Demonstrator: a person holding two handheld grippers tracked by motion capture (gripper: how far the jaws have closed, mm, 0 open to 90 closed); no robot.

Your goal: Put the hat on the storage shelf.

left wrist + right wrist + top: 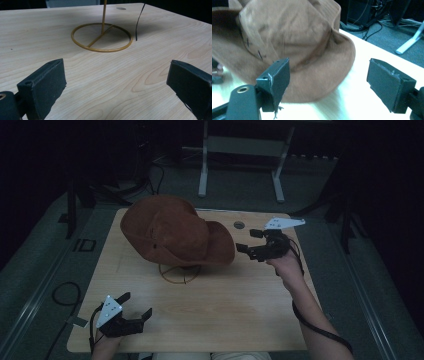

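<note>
Wooden table (215,305) carries a brown hat (175,232) perched tilted on a gold wire stand (102,37), so from where I sit the hat looks hung, though I can't tell how squarely. My right gripper (254,244) sits just beside its brim, jaws wide open and empty. My left gripper (132,312) waits well apart near the table's front edge, jaws equally wide, holding nothing.

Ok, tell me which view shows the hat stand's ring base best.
The left gripper view: the whole gold ring base lies unobstructed with its post. In the high view the hat covers most of it. The right gripper view faces the hat.
</note>
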